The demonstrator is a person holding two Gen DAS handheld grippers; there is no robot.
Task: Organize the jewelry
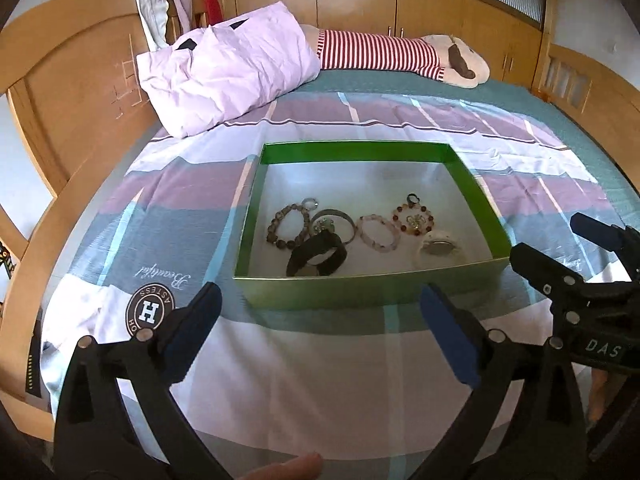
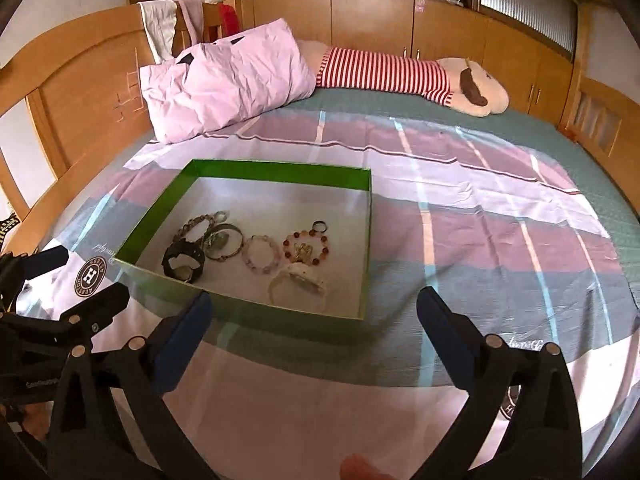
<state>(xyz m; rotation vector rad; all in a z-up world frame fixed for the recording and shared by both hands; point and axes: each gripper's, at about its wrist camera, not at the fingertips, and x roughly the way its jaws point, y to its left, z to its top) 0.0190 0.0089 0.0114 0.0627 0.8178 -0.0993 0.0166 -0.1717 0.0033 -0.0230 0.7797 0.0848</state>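
Both grippers are hovering wide apart and empty-handed over the bed [image 1: 520,120]. The green box [image 1: 360,294] of jewelry [image 1: 352,232] is sitting just ahead of the left gripper [image 1: 320,312], and ahead-left of the right gripper [image 2: 314,316].

Green box [image 1: 362,294]; lilac pillow [image 1: 228,72]; red-white striped plush [image 1: 380,50]; black watch [image 1: 318,256].

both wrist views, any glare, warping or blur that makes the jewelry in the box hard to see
Left wrist view: fisheye bends the headboard; pale sheen on the green box floor, the bracelets sharp enough, small rings soft. Right wrist view: same curving, brighter window glare on the box floor behind the jewelry, black watch readable.
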